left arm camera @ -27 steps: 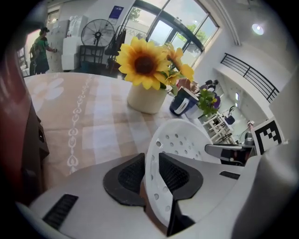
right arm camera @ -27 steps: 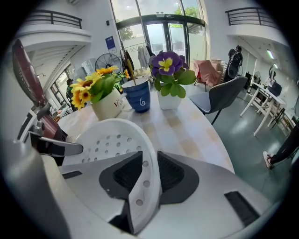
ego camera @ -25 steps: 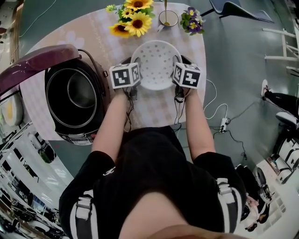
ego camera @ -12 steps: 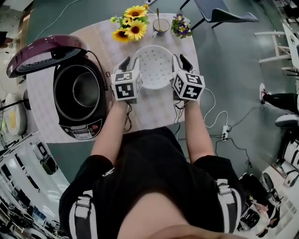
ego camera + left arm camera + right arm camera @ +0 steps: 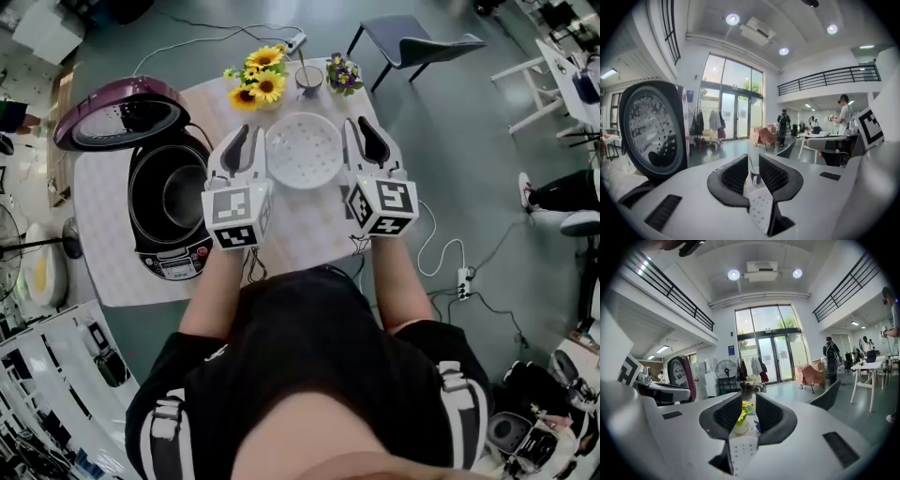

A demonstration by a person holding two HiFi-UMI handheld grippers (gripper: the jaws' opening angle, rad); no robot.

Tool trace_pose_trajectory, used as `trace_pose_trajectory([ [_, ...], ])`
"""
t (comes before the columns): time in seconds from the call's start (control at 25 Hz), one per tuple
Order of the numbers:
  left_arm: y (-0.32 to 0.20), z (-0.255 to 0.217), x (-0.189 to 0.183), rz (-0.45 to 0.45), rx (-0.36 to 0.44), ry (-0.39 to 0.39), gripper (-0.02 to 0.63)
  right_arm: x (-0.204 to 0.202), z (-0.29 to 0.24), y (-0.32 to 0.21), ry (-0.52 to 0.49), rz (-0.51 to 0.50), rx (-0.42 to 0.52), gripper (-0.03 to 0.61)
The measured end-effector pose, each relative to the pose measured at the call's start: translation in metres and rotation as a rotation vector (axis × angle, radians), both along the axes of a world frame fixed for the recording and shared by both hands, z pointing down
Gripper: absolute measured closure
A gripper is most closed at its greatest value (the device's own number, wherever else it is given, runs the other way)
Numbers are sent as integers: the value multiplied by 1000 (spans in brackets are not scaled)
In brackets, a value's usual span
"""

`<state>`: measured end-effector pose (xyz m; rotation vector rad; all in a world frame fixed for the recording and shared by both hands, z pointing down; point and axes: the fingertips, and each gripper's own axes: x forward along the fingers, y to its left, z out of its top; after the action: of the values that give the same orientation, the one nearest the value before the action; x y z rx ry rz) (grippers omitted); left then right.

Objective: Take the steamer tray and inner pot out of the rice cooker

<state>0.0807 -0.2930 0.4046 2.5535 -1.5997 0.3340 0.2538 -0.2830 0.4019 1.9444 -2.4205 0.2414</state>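
A pale checked table (image 5: 309, 234) carries a black rice cooker (image 5: 141, 202), purple lid raised, with the metal inner pot (image 5: 183, 197) inside and the white perforated steamer tray (image 5: 305, 150) already out beside it. The left gripper (image 5: 752, 161) is closing on nothing. The right gripper (image 5: 747, 401), jaws slightly apart, is empty, so next, I judge, both must clamp the pot's rim.

I can read no word or number anywhere. The control panel (image 5: 176, 265) on the front of the rice cooker (image 5: 134, 211) has a small display, but whatever is printed there is too tiny from my head view. The left marker cube (image 5: 234, 217) and the right marker cube (image 5: 384, 206) bear only black-and-white square patterns. A blue sign (image 5: 732, 350) beside the glass doors (image 5: 771, 357) may carry lettering, but it is only a blur.
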Motion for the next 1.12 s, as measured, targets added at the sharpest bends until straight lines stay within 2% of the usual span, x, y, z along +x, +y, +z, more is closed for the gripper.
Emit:
trace_pose_trajectory([
  [0.2, 42, -37, 0, 13, 89, -31, 586, -4, -57, 40, 5, 16, 162, 495],
  [0.28, 54, -43, -1, 20, 103, -20, 604, -10, -70, 57, 54, 31, 231, 574],
  [0.4, 69, -52, -2, 33, 125, -9, 609, -21, -78, 77, 108, 23, 283, 578],
  [0.56, 80, -62, -1, 34, 140, -2, 609, -26, -73, 87, 96, 3, 256, 578],
  [0.76, 85, -62, -8, 28, 119, 19, 609, -34, -68, 87, 75, -13, 224, 578],
  [1.0, 92, -62, -37, -53, 116, 20, 609, -55, -62, 84, 60, -87, 197, 578],
  [1.12, 89, -61, -64, -82, 108, 9, 609, -83, -65, 75, 59, -116, 207, 578],
])
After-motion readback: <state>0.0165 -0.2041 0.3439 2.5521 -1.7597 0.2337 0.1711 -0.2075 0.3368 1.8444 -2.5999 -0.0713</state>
